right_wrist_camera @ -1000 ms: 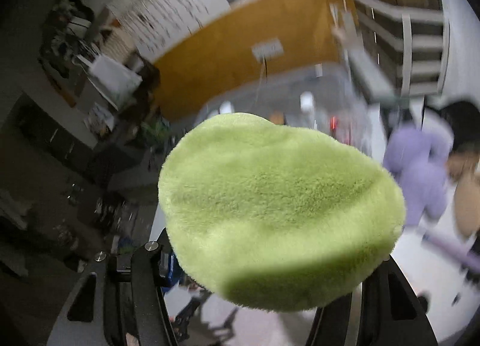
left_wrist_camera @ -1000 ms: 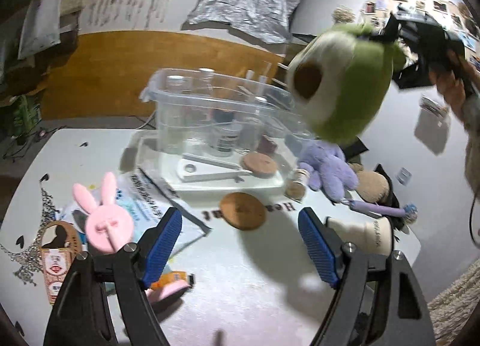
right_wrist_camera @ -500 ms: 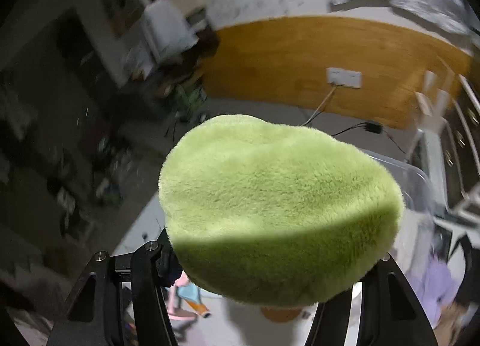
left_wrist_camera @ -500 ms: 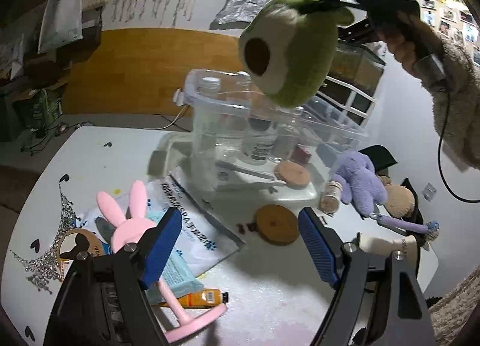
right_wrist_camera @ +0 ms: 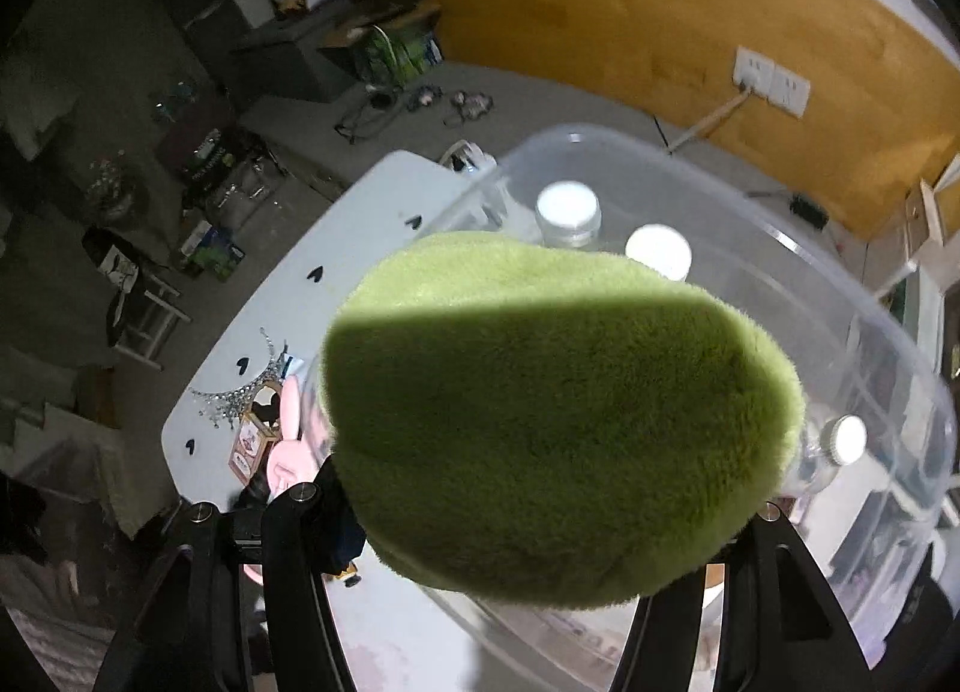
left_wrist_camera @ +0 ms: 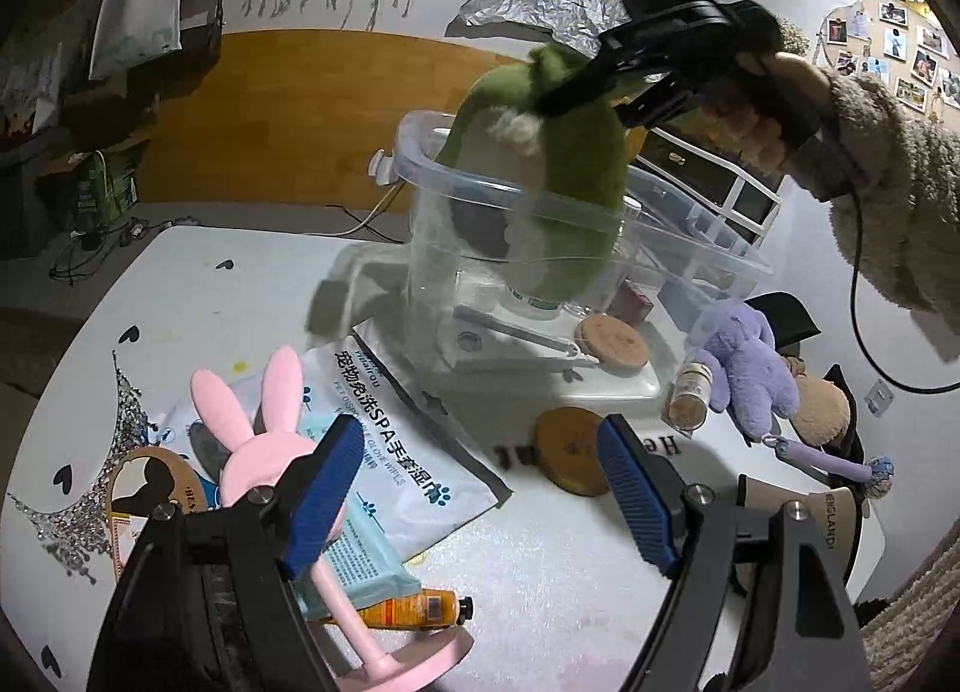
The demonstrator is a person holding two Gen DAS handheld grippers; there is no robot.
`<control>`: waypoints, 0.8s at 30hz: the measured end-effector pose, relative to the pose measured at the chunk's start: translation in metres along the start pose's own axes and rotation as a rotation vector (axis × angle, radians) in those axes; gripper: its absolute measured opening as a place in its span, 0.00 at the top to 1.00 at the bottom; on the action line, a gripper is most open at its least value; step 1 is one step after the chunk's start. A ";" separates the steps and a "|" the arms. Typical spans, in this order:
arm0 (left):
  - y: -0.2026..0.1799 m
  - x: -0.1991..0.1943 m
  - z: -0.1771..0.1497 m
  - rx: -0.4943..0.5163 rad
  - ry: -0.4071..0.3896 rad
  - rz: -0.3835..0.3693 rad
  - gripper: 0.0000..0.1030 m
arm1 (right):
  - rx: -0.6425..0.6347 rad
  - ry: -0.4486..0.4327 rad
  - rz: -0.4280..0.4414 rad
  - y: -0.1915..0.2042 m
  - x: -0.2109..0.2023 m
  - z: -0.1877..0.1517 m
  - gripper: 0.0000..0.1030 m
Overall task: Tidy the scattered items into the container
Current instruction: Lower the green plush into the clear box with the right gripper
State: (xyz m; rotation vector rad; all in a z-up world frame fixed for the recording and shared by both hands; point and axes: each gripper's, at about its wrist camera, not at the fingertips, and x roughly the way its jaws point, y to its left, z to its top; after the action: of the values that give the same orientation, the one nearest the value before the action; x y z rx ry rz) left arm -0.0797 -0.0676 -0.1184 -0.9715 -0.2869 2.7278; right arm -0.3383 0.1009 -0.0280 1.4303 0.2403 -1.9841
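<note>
A green avocado plush [left_wrist_camera: 558,194] hangs partly inside the clear plastic container [left_wrist_camera: 456,176], its lower half below the rim. My right gripper [left_wrist_camera: 564,86], held by a hand in a fuzzy sleeve, is shut on the plush's top. In the right wrist view the plush [right_wrist_camera: 564,422] fills the middle and hides the fingertips, with the container [right_wrist_camera: 888,326] beneath it. Low over the table, my left gripper [left_wrist_camera: 477,491] stands open, its blue pads [left_wrist_camera: 324,488] holding nothing.
On the white table lie a pink bunny stand [left_wrist_camera: 264,422], a wipes pack [left_wrist_camera: 390,440], an orange tube [left_wrist_camera: 414,608], a wooden disc [left_wrist_camera: 570,458], a small jar [left_wrist_camera: 690,398], a purple plush [left_wrist_camera: 750,374] and a tiara [left_wrist_camera: 90,452]. White-capped bottles [right_wrist_camera: 567,209] stand in the container.
The right gripper has carried the plush leftward and down, from above the table's right side into the container's mouth. The left gripper has shifted slightly and stays open.
</note>
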 end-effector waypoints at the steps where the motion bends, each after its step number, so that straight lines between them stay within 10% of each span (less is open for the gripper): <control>1: -0.001 0.001 0.001 0.001 0.002 -0.001 0.23 | 0.022 0.011 0.003 -0.002 0.006 0.002 0.40; 19: -0.001 0.008 0.004 0.003 0.005 -0.023 0.23 | 0.585 -0.115 0.014 -0.029 0.054 -0.028 0.40; 24: -0.001 0.009 0.005 0.005 0.004 -0.029 0.23 | 0.559 -0.085 -0.035 -0.018 0.074 -0.025 0.40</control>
State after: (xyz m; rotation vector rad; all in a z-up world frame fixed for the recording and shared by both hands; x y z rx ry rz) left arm -0.0897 -0.0643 -0.1196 -0.9629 -0.2907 2.6987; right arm -0.3424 0.0969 -0.1076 1.6711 -0.3599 -2.2397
